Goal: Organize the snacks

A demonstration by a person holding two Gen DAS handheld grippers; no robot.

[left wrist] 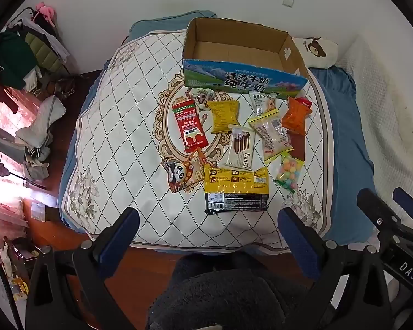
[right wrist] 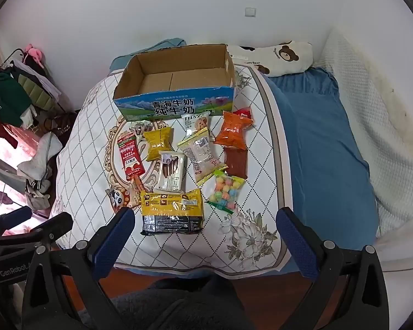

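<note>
1. Now both tongs, the left gripper [left wrist: 208, 236] and the right gripper [right wrist: 205, 235], stand wide open and hold nothing.
2. Straight ahead of both lies the yellow-black packet [right wrist: 172, 210], long axis crosswise, nearest of all snacks.
3. Beyond the snacks, the cardboard box [right wrist: 176, 104] waits open.

Readable markings, by item:

- Cardboard box [right wrist: 176, 104], upper centre of the frame: large blue characters "青海牛奶 / 纯牛奶" on the front panel; a smaller line above begins "100%" (the rest too fine to read).
- White wafer packet [right wrist: 171, 175], centre: "Franzzi" along its near end.
- Pillow [right wrist: 283, 55], upper right: bear print with small lettering reading "Bear" (partly legible).
- Right gripper body [left wrist: 407, 271], lower right of the left wrist view: "DAS".
- Left gripper body [right wrist: 13, 272], lower left of the right wrist view: "GenRobot".
- Red sachet [right wrist: 130, 156], left of centre: white characters, too small to read.
</note>
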